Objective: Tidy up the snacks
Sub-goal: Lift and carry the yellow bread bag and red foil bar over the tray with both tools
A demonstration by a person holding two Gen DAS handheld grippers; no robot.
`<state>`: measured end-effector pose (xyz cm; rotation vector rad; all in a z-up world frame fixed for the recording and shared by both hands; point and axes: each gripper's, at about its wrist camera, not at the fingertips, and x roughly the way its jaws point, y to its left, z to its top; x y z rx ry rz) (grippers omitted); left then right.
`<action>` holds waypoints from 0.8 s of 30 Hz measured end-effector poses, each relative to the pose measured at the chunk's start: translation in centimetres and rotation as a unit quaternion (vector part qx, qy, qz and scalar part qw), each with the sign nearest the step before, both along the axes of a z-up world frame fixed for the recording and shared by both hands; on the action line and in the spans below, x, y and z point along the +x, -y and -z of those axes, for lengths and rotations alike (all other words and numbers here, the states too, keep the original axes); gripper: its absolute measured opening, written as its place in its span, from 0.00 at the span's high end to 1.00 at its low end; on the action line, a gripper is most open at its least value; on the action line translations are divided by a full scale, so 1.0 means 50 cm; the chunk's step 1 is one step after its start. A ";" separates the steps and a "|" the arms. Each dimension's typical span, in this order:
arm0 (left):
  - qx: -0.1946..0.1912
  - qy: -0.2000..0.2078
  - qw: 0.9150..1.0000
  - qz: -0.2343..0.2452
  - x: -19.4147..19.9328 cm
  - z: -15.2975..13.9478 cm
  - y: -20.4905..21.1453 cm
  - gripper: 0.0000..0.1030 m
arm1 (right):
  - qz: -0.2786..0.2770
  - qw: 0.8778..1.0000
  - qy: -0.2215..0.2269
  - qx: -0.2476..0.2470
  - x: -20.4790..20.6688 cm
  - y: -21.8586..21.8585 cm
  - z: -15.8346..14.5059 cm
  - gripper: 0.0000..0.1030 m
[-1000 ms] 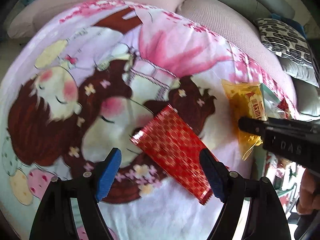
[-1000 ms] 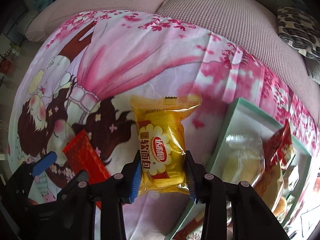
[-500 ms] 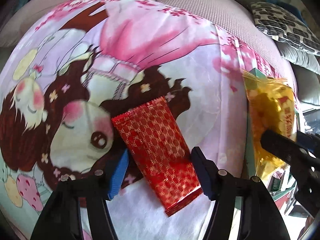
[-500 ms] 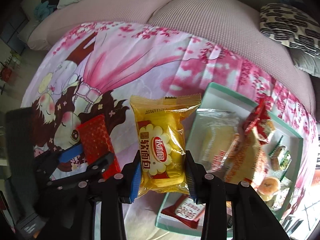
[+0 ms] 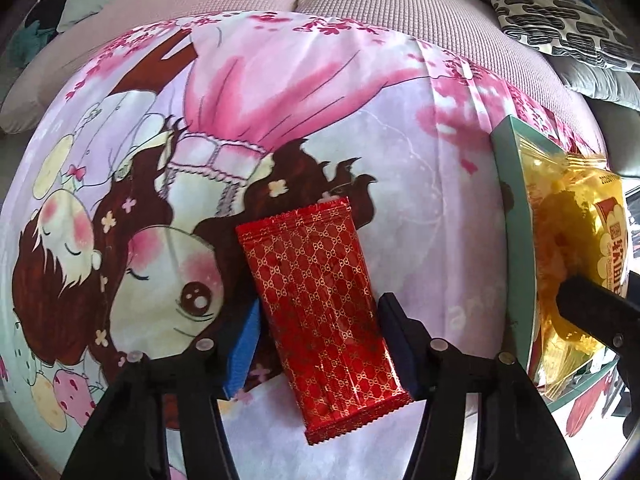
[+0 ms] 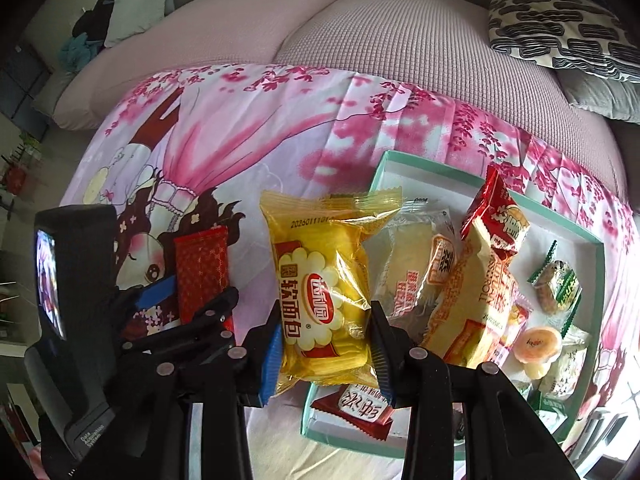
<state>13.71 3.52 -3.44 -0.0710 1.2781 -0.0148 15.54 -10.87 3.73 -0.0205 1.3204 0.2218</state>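
Pink cartoon-print cloth [image 5: 400, 152] covers the sofa seat, with bare room left of the teal tray [image 6: 596, 264]. Right gripper [image 6: 326, 344] clamps the yellow bread pack [image 6: 324, 292], lifted at the tray's near-left corner; next, clear the rim and release. Left gripper [image 5: 318, 344] jaws have just been closing around the red packet [image 5: 320, 304], which lies on the cloth; contact looks near.

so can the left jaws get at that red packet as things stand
Probably yes: the left gripper already straddles the red packet on the printed blanket, its jaws just closing in, nothing lying between, and the right gripper well aside.
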 end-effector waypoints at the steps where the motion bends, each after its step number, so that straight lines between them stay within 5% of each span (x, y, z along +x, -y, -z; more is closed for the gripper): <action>1: 0.001 0.001 1.000 0.000 -0.003 0.001 -0.004 0.43 | -0.003 1.000 0.002 0.000 -0.005 -0.004 -0.001 0.60; 15: 0.019 0.005 1.000 0.003 -0.079 0.008 -0.134 0.44 | -0.009 0.999 0.012 0.030 -0.079 -0.055 0.020 0.60; 24: 0.018 0.003 0.998 0.065 -0.146 0.019 -0.101 0.44 | 0.014 0.999 -0.024 0.047 -0.145 -0.077 0.087 0.60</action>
